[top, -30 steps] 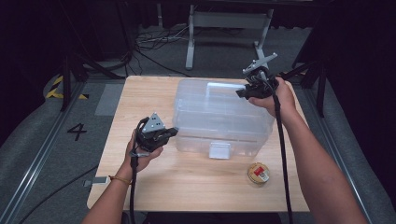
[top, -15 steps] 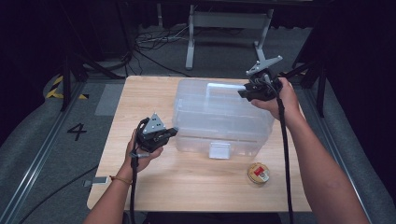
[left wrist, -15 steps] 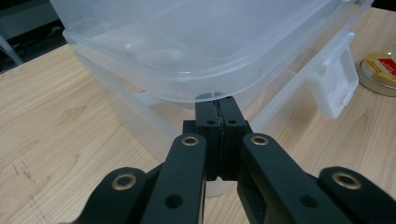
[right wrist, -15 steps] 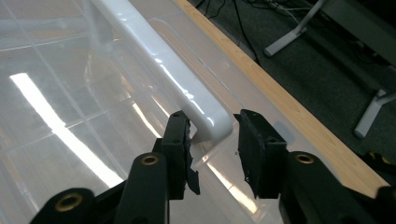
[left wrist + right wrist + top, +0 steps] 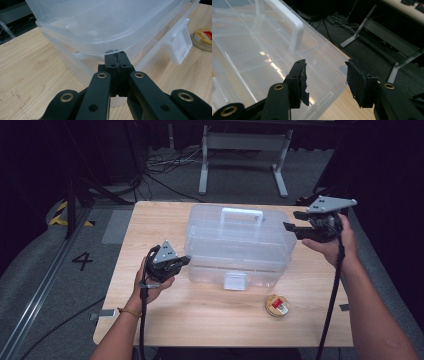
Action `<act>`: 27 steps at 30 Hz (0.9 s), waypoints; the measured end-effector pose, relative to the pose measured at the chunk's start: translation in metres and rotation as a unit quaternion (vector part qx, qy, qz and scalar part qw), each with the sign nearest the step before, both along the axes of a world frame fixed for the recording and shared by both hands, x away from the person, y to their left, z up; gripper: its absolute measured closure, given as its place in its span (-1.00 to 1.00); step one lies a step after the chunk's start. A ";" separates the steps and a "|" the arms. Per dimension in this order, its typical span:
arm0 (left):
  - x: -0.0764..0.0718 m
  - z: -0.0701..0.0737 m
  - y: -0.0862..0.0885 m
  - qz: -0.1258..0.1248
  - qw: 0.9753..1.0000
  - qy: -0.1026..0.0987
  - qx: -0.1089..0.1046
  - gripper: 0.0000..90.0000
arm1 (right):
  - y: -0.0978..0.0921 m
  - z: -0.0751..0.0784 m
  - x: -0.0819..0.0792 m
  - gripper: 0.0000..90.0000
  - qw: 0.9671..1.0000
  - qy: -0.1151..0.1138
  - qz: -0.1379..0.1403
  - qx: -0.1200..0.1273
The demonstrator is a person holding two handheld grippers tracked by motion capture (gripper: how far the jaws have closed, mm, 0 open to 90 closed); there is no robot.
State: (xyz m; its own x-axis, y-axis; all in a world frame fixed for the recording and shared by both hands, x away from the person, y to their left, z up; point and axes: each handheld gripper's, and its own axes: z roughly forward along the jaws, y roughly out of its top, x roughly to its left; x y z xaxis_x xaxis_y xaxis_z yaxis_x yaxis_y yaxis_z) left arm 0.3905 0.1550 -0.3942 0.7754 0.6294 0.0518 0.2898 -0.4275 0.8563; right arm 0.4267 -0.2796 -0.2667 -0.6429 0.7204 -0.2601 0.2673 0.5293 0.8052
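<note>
Wooden table (image 5: 150,220) with clear plastic box (image 5: 239,245); left hand-held gripper (image 5: 117,56) closed against it, right hand-held gripper (image 5: 325,80) open.

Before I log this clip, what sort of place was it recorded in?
Probably a lab or recording studio, not a home: a lone wooden table on grey carpet, loose cables trailing across the floor behind it, dark surroundings, and a number 4 marked on the floor.
</note>
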 end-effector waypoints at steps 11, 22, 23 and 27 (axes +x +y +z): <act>0.001 0.003 0.000 0.002 1.000 -0.004 0.003 1.00 | -0.053 -0.032 -0.028 0.03 1.000 -0.014 -0.012 0.025; 0.002 0.006 0.001 0.001 1.000 -0.001 -0.004 1.00 | -0.060 -0.077 -0.040 -0.04 1.000 -0.002 -0.011 0.014; 0.002 0.006 0.001 0.001 1.000 -0.002 -0.004 1.00 | -0.059 -0.084 -0.041 -0.05 1.000 0.005 -0.007 0.020; 0.004 0.006 0.001 0.002 1.000 -0.003 -0.005 1.00 | -0.053 -0.100 -0.042 -0.09 1.000 0.013 0.004 0.009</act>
State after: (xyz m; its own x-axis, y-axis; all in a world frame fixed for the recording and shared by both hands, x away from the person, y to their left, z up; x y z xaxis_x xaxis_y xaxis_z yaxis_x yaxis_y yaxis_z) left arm 0.3941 0.1562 -0.3883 0.7722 0.6334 0.0500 0.2870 -0.4179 0.8620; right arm 0.3851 -0.3330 -0.3669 -0.6547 0.7197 -0.2310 0.2843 0.5176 0.8070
